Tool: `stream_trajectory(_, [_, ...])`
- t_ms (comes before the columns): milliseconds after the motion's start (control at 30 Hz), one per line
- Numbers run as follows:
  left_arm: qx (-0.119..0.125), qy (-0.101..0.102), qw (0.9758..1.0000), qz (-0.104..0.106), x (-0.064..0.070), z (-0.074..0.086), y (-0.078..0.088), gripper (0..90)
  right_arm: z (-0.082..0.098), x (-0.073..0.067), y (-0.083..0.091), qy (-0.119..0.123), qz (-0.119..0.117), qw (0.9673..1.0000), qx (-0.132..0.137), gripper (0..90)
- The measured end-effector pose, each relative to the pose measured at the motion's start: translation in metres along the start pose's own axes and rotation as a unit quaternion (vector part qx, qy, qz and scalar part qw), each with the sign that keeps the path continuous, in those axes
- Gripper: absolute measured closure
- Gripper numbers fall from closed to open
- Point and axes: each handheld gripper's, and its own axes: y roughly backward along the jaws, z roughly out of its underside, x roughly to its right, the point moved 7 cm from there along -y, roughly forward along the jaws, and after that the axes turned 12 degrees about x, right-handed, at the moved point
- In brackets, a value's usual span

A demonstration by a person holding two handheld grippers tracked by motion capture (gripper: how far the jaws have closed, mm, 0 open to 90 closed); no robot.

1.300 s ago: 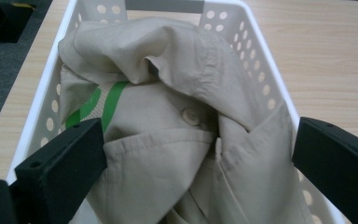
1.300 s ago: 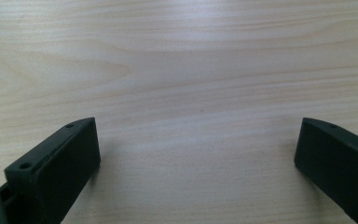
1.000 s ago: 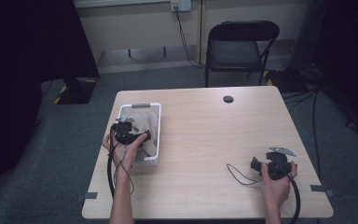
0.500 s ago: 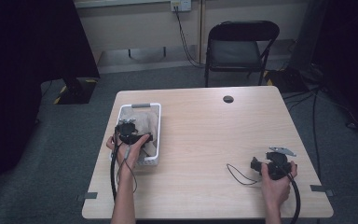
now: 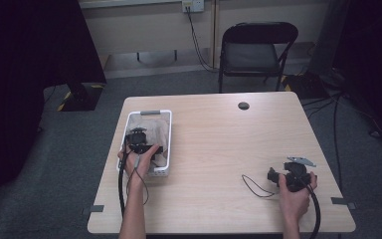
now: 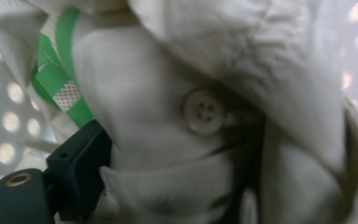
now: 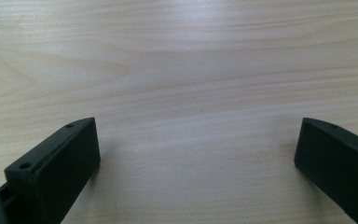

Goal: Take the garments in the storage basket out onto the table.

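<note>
My left tongs (image 5: pixel 138 137) are down in the white basket (image 5: pixel 151 112) at the 9 o'clock side of the table (image 5: pixel 219 144), nose buried in a cream shirt (image 6: pixel 177 140). The jaws have just been closing, and cloth sits between them. One black jaw shows at the lower left of the left gripper view with fabric bunched against it; the other is hidden by cloth. The pads aren't clearly pinching yet, so I count them as apart around the fabric.

The shirt lies crumpled in the basket, filling most of it. A button (image 6: pixel 203 112) sits at the middle of the left gripper view, and a green label (image 6: pixel 58 81) is at 10 o'clock from it.

My right tongs (image 7: pixel 196 163) rest on bare table at 4 o'clock, jaws wide apart with nothing between, well apart from the basket.

Risks as I see them:
- The bite may catch a single thin fold, so the shirt slips out on the lift.
- A jaw may close on the button instead of cloth, giving a poor hold that pops off.
- A jaw tip could snag a basket hole; the dotted wall is close at both sides.
- The basket looks light and nobody holds it, so pulling the shirt up may drag or tip it off the near table edge.
- The left cable (image 5: pixel 122 184) trails over the basket rim and could hook it.
</note>
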Motion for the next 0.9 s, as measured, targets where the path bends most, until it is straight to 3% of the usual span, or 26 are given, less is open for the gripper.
stream_trajectory(133, [-0.002,-0.009,1.0,0.0,0.0011,0.0004,-0.0003,12.5,0.0,0.0,0.0,0.0,0.0,1.0,0.0,0.0])
stream_trajectory(300, [-0.024,-0.037,0.999,0.003,0.0061,0.004,-0.0028,2.8,0.0,0.0,0.0,0.0,0.0,1.0,0.0,0.0])
stream_trajectory(433, [-0.026,-0.033,0.9991,0.007,0.006,0.004,-0.0031,3.3,0.0,0.0,0.0,0.0,0.0,1.0,0.0,0.0])
stream_trajectory(533, [-0.029,-0.025,0.9992,-0.003,0.0038,0.0041,-0.0033,14.5,0.0,0.0,0.0,0.0,0.0,1.0,0.0,0.0])
stream_trajectory(700, [-0.023,-0.012,0.9997,0.005,0.003,0.003,-0.0031,34.0,0.0,0.0,0.0,0.0,0.0,1.0,0.0,0.0])
stream_trajectory(900, [-0.012,-0.015,0.9998,0.007,0.0026,0.0025,-0.0017,52.7,0.0,0.0,0.0,0.0,0.0,1.0,0.0,0.0])
